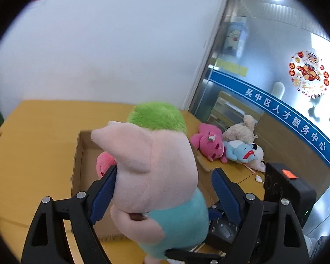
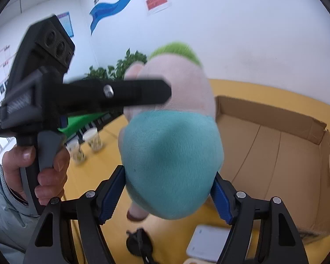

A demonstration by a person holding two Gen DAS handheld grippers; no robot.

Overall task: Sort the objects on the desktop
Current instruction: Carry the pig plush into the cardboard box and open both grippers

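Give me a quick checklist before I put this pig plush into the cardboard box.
1. Right gripper grips the pig plush: ok, both fingers press its teal body.
2. Left gripper grips the plush: not ok, one blue finger touches the head, the other stands clear.
3. Cardboard box open on top: ok.
4. Room in the box: ok in the part that shows.
5. Plush lifted off the yellow table: cannot tell, its underside is hidden.
6. Other plush toys away from the box: ok, piled beside it.
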